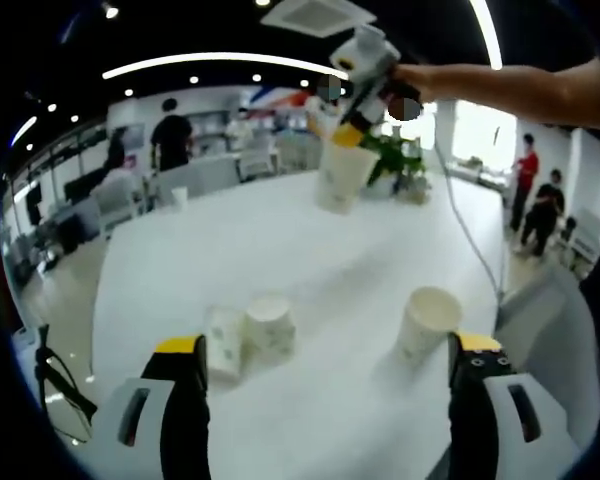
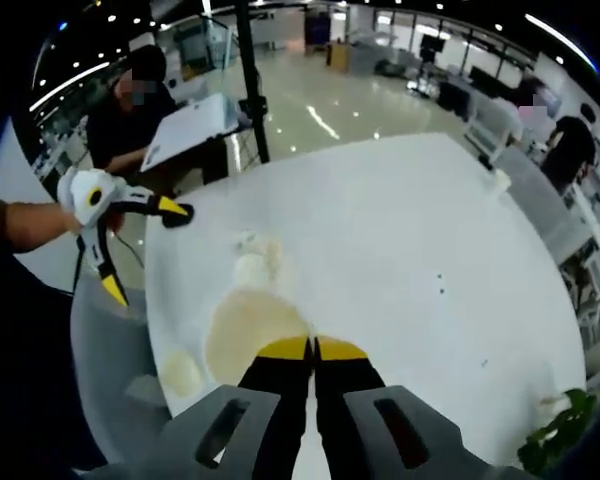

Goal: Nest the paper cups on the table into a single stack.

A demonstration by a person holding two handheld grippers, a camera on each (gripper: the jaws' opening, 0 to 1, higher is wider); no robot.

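My left gripper stands open low over the white table, with nothing between its jaws. Just ahead of its left jaw, two paper cups rest close together. Near the right jaw stands a third cup, upright. Higher up and farther off, my right gripper holds a fourth cup in the air. In the right gripper view the right gripper is shut on that cup's rim, above the pair of cups. The left gripper is open at the left.
A potted plant stands at the table's far edge. A cable trails from the right gripper across the table. A grey chair sits at the table's near edge, and a person sits beyond it. Other people stand in the background.
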